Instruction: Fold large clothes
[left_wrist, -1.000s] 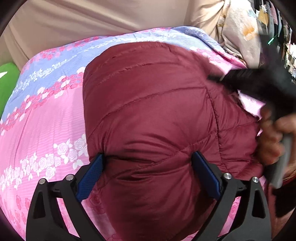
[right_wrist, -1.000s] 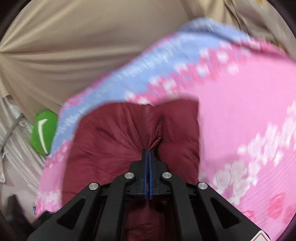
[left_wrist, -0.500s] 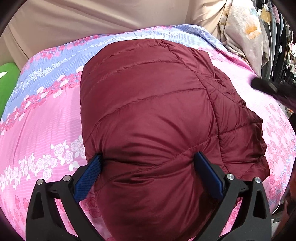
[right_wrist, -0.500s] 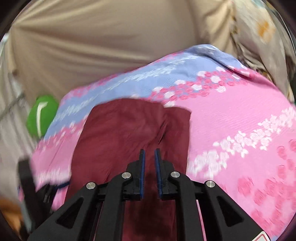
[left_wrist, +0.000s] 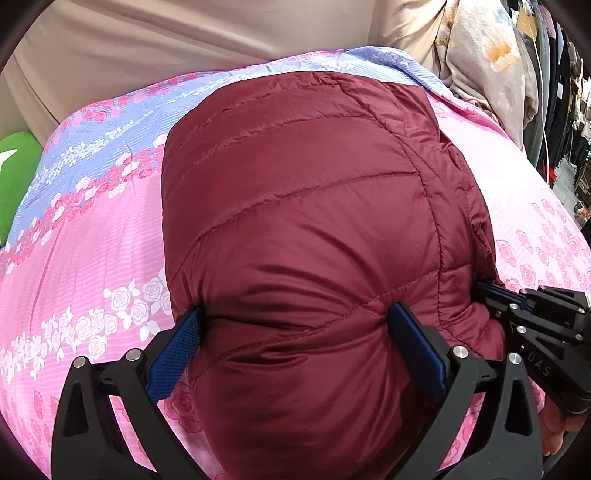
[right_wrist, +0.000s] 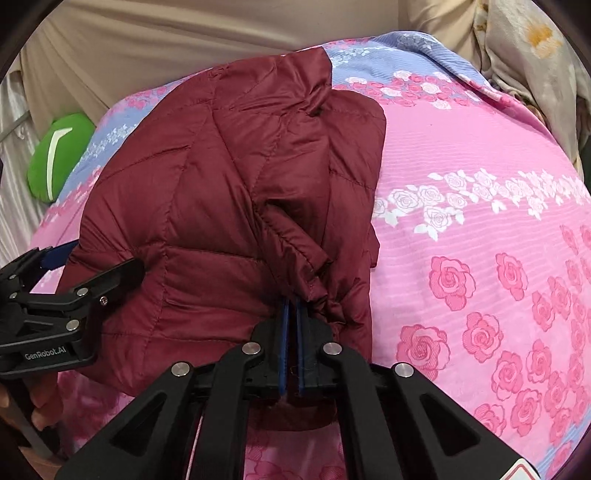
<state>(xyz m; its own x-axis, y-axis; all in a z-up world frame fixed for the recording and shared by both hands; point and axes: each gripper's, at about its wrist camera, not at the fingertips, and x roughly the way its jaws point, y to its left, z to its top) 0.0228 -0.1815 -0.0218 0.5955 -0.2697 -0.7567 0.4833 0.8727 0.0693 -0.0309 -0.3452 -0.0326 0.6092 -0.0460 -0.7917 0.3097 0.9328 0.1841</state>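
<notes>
Left wrist view: maroon puffer jacket (left_wrist: 295, 229) lies on the bed (left_wrist: 92, 258), on the pink-and-blue rose sheet, already bundled into a thick pad. Left gripper (left_wrist: 295, 332) has its jaws spread wide, straddling the near bulge of the jacket, blue pads pressing into the padding on either side but not clamping it. Right gripper (left_wrist: 495, 295) comes in at the jacket's right edge, jaws close together at a fold there. Long axis of the jacket runs from the near end by the left gripper away toward the far blue band of the sheet; which end is collar can't be told from here. Risk: slick, springy fill, wide jaws have no real hold, so the bulge could pop out and the fold spring back open. Right wrist view: jacket (right_wrist: 221, 206) sits left of centre on the bed (right_wrist: 480, 258), a stand-up flap, maybe collar, at the far end. Right gripper (right_wrist: 290, 314) jaws nearly pressed together, pinching a thin hem or cuff fold. Left gripper (right_wrist: 92, 266) at the jacket's left edge, jaws spread. Risk: a thin pinch on smooth fabric may slip, or drag only the top layer and skew the stack. Green cushion (right_wrist: 59, 155) sits beyond the bed.
</notes>
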